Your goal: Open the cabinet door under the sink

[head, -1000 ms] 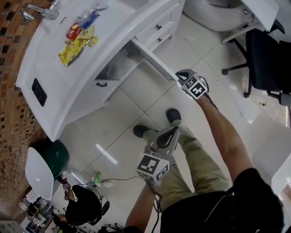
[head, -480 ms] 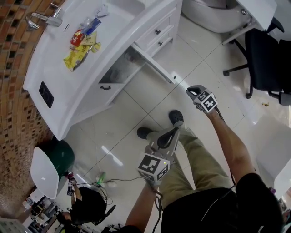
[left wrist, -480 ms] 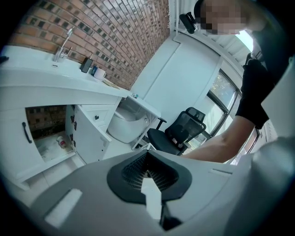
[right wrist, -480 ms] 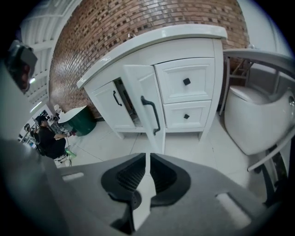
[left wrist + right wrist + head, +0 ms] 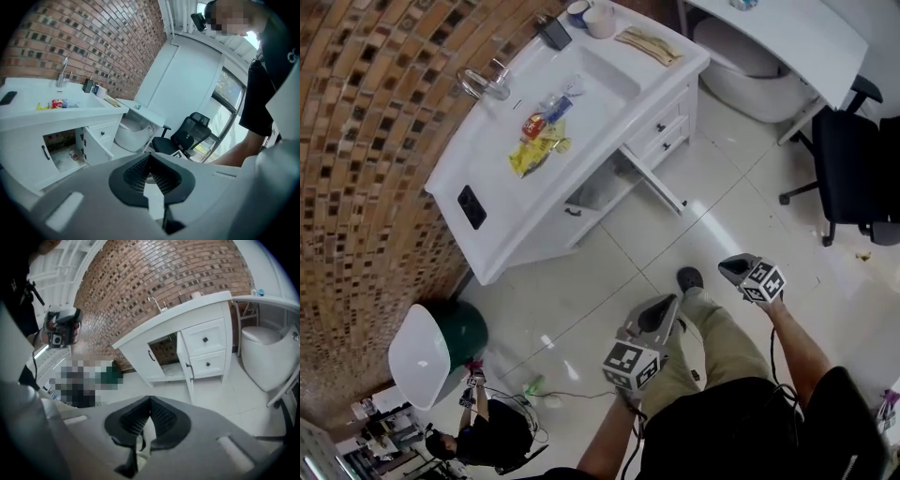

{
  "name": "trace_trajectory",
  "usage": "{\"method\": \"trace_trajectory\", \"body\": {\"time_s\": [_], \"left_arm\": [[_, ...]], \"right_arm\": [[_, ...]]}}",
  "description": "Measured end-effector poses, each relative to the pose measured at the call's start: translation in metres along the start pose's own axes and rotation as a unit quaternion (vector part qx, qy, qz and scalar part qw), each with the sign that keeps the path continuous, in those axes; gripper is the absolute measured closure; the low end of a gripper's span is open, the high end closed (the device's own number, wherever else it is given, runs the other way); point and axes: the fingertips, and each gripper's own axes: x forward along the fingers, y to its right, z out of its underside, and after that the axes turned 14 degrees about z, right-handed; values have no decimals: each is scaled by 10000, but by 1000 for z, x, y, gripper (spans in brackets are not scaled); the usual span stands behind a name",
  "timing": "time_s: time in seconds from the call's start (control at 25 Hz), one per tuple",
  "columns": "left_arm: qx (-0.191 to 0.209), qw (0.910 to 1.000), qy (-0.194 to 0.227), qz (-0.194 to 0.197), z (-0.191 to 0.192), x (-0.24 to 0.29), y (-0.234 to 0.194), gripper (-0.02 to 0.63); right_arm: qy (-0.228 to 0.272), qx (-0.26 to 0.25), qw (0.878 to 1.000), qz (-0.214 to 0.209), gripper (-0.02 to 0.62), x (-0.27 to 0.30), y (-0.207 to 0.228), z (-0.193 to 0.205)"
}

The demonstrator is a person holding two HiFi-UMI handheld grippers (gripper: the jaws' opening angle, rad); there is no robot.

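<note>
White floor tiles (image 5: 609,272) spread bare between the person and the sink cabinet, leaving wide room to move. Nearest, the left gripper (image 5: 668,307) hangs above the person's trouser leg, its jaws closed together with nothing between them. To its right, the right gripper (image 5: 729,269) points toward the cabinet, its jaws likewise pressed together and empty, well apart from any furniture. A dark shoe (image 5: 689,278) rests on the tiles between the two.

Farther off, the cabinet door (image 5: 656,185) under the sink (image 5: 600,80) stands swung out, its free edge jutting into the floor space, and the opening (image 5: 592,192) beside it is exposed. The neighbouring door (image 5: 546,228) on the left is flush with the front, and two drawers (image 5: 668,128) sit on the right. Yellow and red packets (image 5: 536,150) lie on the tabletop (image 5: 478,169) near a tap (image 5: 483,84).

A green bin (image 5: 467,328) stands left of the cabinet by the brick wall (image 5: 375,141). A black office chair (image 5: 853,169) stands at the right edge.
</note>
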Motion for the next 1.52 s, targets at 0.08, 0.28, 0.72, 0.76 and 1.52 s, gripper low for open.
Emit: {"method": "trace_trajectory", "body": {"time_s": [0.08,0.28,0.72,0.76,1.52], "left_arm": [[32,9999,104,-42,-9,-8,22,591],[161,9995,237,-108,-9,-28,83,591],[143,9919,872,-910,92,-110,205,591],[112,9901,980,-998,104,-118,218,591],[574,9707,1887,-1373,138,-102,369,591]], "right_arm": [[181,-197,9992,-314,604,-19,-26,-29],[980,-601,9891,-925,604,-78,-95,-93],[2343,-820,9581,-1432,604,-228,-224,-82],[2458,-785,9547,-1479,603,-245,-235,-78],[2484,-1870,9394,-1441,604,-425,-303,23]]}}
